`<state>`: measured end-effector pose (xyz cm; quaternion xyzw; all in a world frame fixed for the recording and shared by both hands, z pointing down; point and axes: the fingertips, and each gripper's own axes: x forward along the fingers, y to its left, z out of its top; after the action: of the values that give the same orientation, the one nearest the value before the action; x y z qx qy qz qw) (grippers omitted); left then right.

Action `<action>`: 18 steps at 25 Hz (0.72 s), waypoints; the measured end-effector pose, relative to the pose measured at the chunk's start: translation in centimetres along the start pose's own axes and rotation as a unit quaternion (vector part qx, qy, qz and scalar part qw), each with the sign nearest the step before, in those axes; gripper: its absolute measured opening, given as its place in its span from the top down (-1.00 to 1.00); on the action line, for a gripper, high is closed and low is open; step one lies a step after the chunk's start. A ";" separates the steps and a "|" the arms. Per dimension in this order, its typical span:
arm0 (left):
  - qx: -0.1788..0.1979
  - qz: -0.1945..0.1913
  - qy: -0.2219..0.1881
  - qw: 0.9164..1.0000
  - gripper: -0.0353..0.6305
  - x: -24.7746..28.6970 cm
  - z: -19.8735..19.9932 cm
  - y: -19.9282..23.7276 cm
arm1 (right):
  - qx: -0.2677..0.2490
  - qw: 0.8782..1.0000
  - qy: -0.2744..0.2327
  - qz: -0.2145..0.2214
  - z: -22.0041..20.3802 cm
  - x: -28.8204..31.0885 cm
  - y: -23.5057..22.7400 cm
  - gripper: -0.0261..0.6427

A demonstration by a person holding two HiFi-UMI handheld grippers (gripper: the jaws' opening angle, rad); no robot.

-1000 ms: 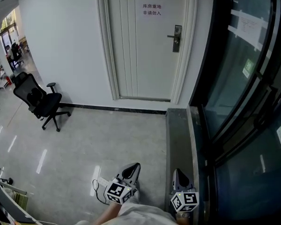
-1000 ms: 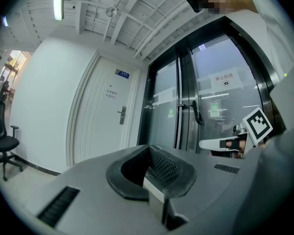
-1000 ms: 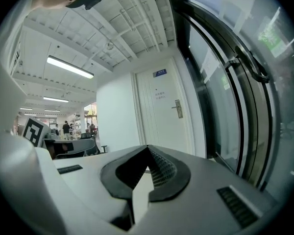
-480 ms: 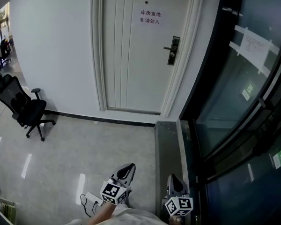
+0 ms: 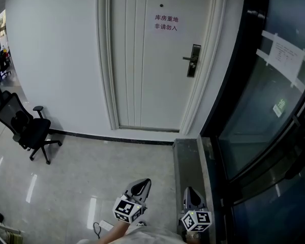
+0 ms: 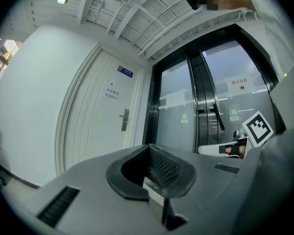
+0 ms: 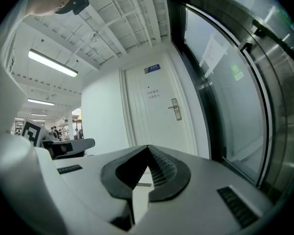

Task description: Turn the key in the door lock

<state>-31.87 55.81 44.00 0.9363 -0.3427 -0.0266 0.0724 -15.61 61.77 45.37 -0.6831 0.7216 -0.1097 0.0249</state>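
White door (image 5: 152,60) is seen ahead, closed. Black office chair (image 5: 26,128) is parked to its left. Left claw (image 5: 142,185) and right claw (image 5: 189,192) are both pinched closed, well apart from the door lock (image 5: 193,61) at the door's right edge. Key cannot be made out.

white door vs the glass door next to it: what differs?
Finish: the white door is opaque and panelled; the glass door is dark-framed and reflective.
Hardware: the white door carries a dark lever handle; the glass door has a long slanted pull bar.
Labels: the white door bears a printed notice; the glass door has a taped paper sheet and a green sticker.
Both look closed.
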 end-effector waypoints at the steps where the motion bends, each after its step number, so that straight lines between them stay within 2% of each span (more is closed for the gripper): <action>1: 0.003 0.000 -0.001 1.000 0.88 0.1 0.2 0.6 | -0.003 1.000 -0.002 0.000 0.1 0.6 0.4 0.92; 4: 0.011 0.002 0.000 1.000 0.88 0.4 0.0 2.0 | -0.009 1.000 -0.002 -0.006 0.1 2.0 0.6 0.92; 11: 0.002 0.011 0.022 1.000 0.88 1.6 -1.4 4.7 | 0.004 0.999 0.010 -0.050 -0.4 3.4 -1.7 0.92; 18: 0.009 0.055 0.031 0.998 0.88 4.4 -1.6 9.2 | 0.013 0.996 0.017 -0.085 -0.6 5.7 -6.7 0.92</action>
<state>-34.26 46.19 46.96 0.9172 -0.3911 0.0095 0.0761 -9.52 55.87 47.87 -0.7399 0.6595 -0.1323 0.0118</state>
